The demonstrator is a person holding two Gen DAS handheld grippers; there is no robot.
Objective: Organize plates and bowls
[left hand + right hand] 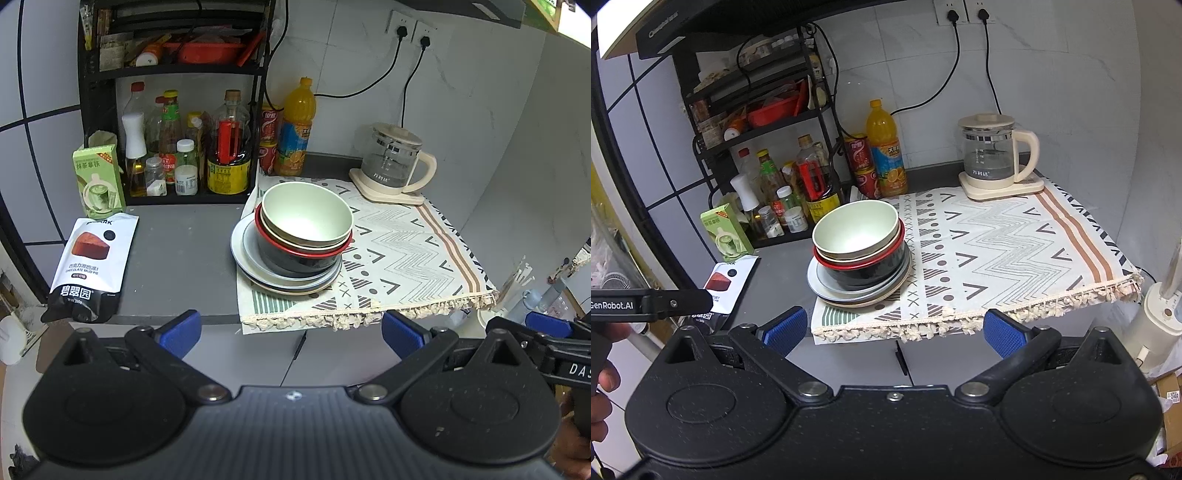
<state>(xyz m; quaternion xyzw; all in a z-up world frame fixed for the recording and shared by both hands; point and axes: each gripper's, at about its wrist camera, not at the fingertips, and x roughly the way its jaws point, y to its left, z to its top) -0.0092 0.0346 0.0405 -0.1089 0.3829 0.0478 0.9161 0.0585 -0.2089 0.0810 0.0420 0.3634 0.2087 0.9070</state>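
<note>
- Both hand-held grippers, left (290, 334) and right (894, 330), hang released and carrying nothing, short of the surface (177, 254) edge.
- Bowls (306, 218) sit nested on stacked plates (284, 280) at the patterned cloth's (406, 251) left end, probably gathered already for compact storage.
- Bottle rack (173, 147), juice bottle (297, 129) and kettle (395, 162) crowd behind; snack bag (90, 266) lies left.

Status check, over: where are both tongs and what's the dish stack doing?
Left tongs open, right tongs open, both short of the counter. Green bowl nested atop bowls on plates, untouched. Nothing between tongs and stack.
</note>
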